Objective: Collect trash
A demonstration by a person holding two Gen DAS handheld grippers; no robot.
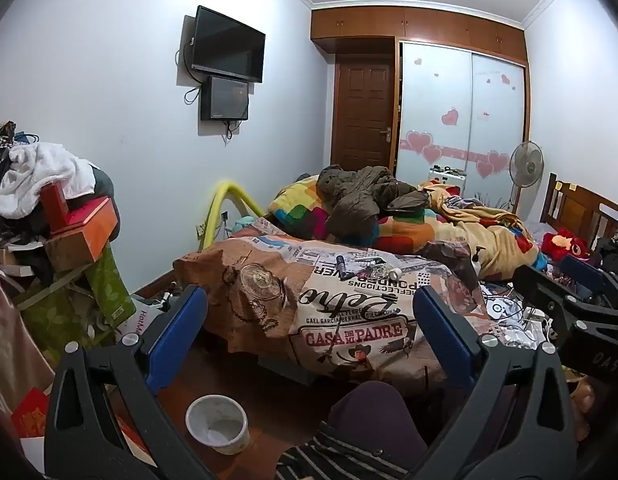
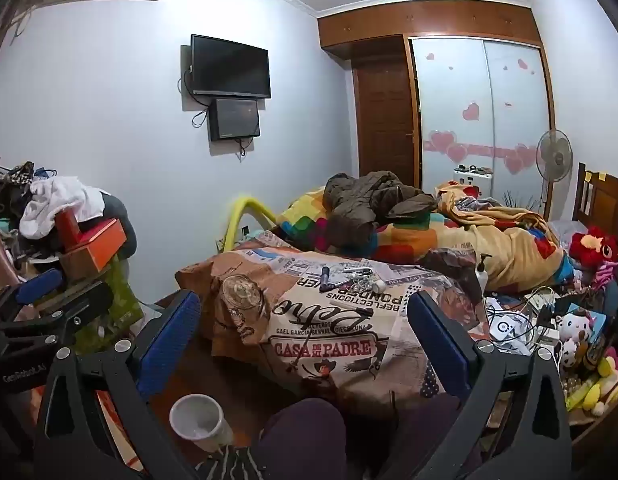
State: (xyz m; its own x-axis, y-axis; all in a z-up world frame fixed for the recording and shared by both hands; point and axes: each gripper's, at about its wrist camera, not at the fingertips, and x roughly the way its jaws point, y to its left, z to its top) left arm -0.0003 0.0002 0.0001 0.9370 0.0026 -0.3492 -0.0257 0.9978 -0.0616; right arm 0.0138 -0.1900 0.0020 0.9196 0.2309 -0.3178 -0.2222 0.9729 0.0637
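Both grippers, left gripper and right gripper, stand wide open and empty; the white cup on the floor lies below, nearer the left one's left finger.

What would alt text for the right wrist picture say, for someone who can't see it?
Two open blue-padded fingers of a handheld right gripper frame a cluttered bed with a printed cover. A white cup stands on the wooden floor below, and a dark television hangs on the pale wall. The other gripper shows at the left edge.
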